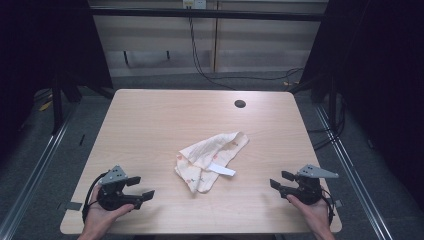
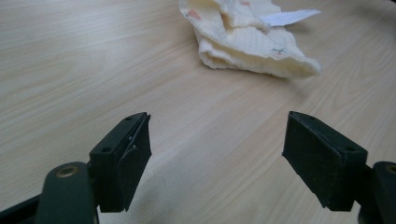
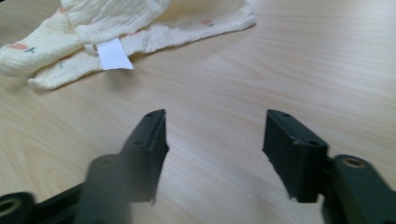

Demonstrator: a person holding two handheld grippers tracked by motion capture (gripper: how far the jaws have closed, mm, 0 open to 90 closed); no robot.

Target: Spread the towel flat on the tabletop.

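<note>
Table: a pale wood-grain table [image 1: 150,125] stood on a grey floor, with a round dark hole [image 1: 240,104] near its far edge.
Cloth: a crumpled cream cloth [image 1: 207,160] with small printed motifs lay near the table's middle, between the two grippers and well apart from both.
Label: a white label [image 1: 221,169] stuck out from the cloth on its right side.
Left gripper: the left gripper [image 1: 140,189] rested near the table's front left corner, held in the left hand [image 1: 102,215]; its jaws stood wide apart and empty.
Right gripper: the right gripper [image 1: 278,181] sat near the front right corner, held in the right hand [image 1: 312,212]; its jaws were likewise spread and empty.
</note>
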